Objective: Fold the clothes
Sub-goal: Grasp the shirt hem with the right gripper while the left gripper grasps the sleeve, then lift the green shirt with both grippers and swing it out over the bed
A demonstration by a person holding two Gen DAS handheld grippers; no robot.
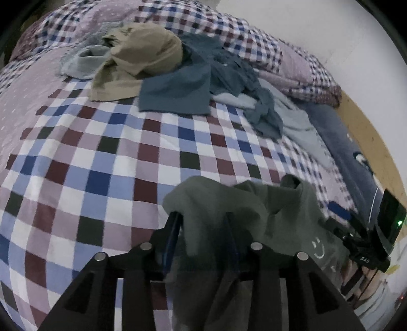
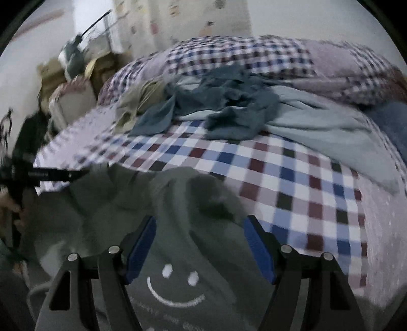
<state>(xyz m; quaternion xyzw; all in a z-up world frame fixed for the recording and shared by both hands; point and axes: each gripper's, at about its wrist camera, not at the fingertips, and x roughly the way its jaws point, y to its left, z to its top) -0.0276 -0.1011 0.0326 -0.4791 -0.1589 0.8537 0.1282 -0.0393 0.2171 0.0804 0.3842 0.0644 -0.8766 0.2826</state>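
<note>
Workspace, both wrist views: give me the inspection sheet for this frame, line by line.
Surface: bed with checked cover, rumpled checked duvet at the far side.
Job's things: grey-green smiley garment bunched at the near edge; unfolded pile behind it: tan garment, teal garment, pale blue garment.
Clutter: dark blue blanket along one bed edge.
Grippers: left gripper draped in the smiley garment, grip unclear; right gripper open over it.
Cables: nothing seen.
Surroundings: white wall; blurred boxes beside the bed.
</note>
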